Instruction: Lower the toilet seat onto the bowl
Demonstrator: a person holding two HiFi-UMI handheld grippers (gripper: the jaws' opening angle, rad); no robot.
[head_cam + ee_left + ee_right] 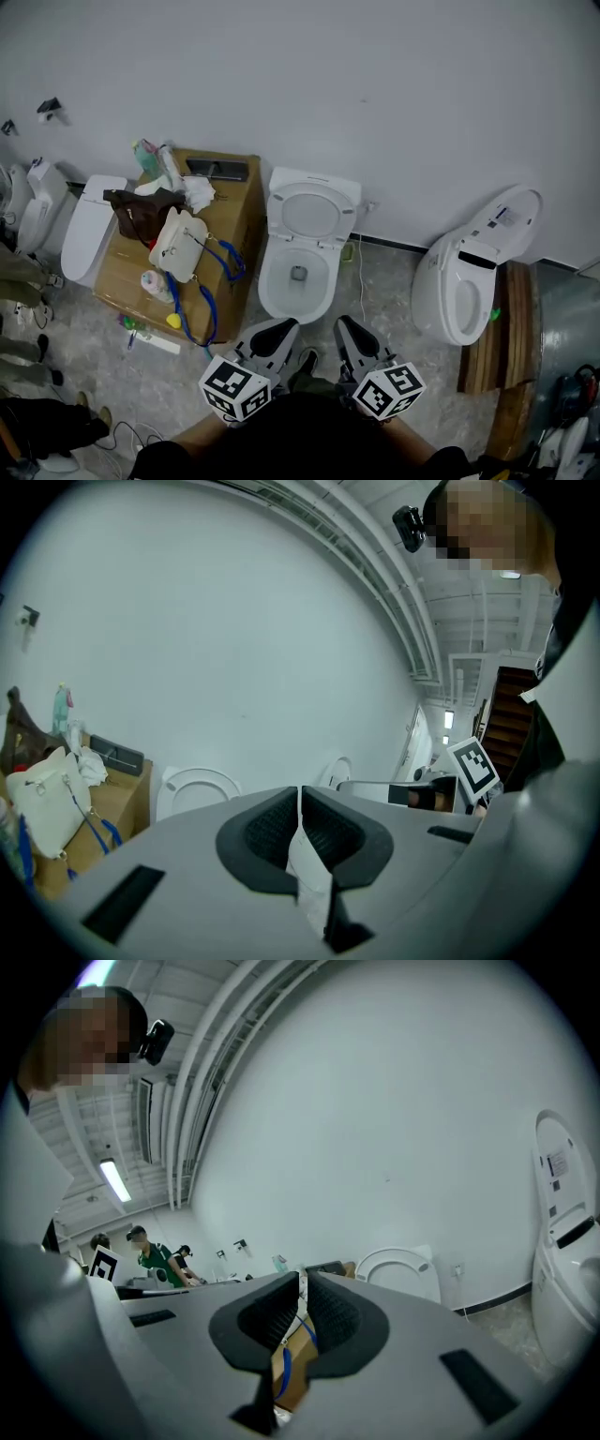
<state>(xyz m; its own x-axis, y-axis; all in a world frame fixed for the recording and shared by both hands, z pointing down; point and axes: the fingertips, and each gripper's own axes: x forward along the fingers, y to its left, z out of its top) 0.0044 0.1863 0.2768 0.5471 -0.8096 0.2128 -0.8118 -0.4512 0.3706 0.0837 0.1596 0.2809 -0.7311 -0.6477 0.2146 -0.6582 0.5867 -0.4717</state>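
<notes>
The toilet seat [312, 212] stands raised behind the bowl [295, 274], leaning back toward the white wall [375, 84]. The bowl is open on top and sits on the grey floor [375, 300].

Both tongs are low in the head view, just in front of the bowl's front rim but not touching it. The left tongs [279, 330] are closed, with the pads together and nothing between them. The right tongs [349, 330] are also closed and empty. Both point toward the toilet.

Just to the left of the bowl stands a cardboard box [239, 220], almost touching it. On the box lie a white bag [178, 246] with a blue strap [202, 302], a brown bag [141, 208] and some bottles [152, 156]. The strap hangs over the box edge near the left tongs.

Further left stands a second toilet [86, 230] with its lid down. To the right, well apart from the bowl, a third toilet [464, 277] stands tilted against wooden boards [514, 328]. A thin white cable [362, 281] runs over the floor just beside the bowl's right side.
</notes>
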